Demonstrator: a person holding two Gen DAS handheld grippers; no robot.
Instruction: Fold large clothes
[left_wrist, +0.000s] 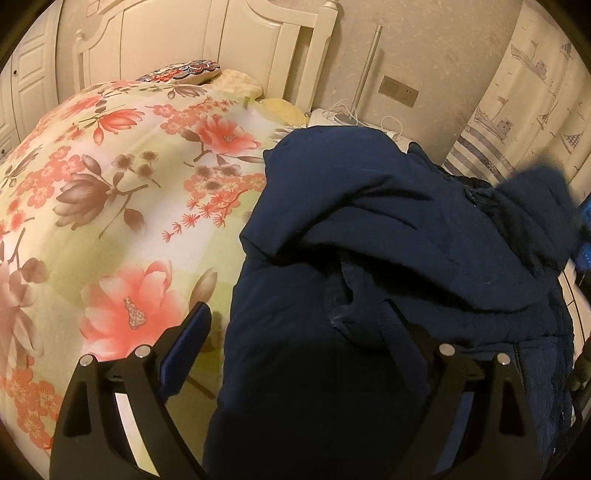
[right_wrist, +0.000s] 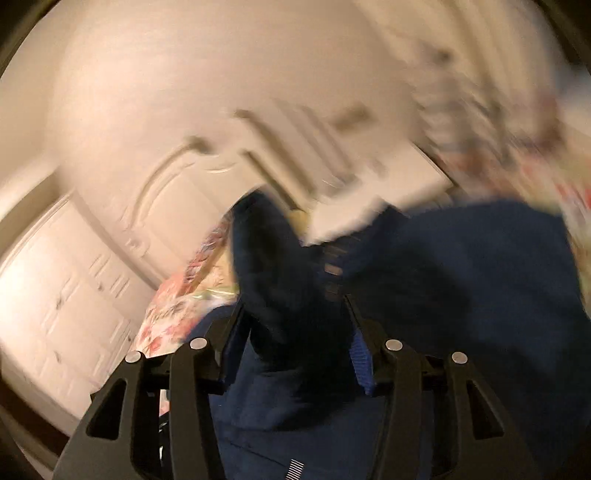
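**Right has a fold of the coat, left wide open over it**

Coat (left_wrist: 388, 258): navy, padded, heaped on the right side of the bed (left_wrist: 110, 166), on the floral cover. In the left view it runs from right under the camera away toward the headboard (left_wrist: 207, 40), so long axis is roughly along the bed, bulk bunched at the far end. Which end is collar or hem, can't tell; a zip line shows at the lower right edge.

Left gripper (left_wrist: 295, 332): jaws spread wide, nothing pinched. Left finger (left_wrist: 184, 339) sits over bare cover, right finger over the coat, so the coat's left edge lies between the jaws.

Right gripper (right_wrist: 295, 325): jaws partly closed with a raised dark fold of coat (right_wrist: 280, 288) standing between the pads. Looks gripped, but the frame is heavily blurred, so contact isn't certain.

Judgement: the left is nearer the coat's free long edge, so it's placed to close on that edge for the next fold.
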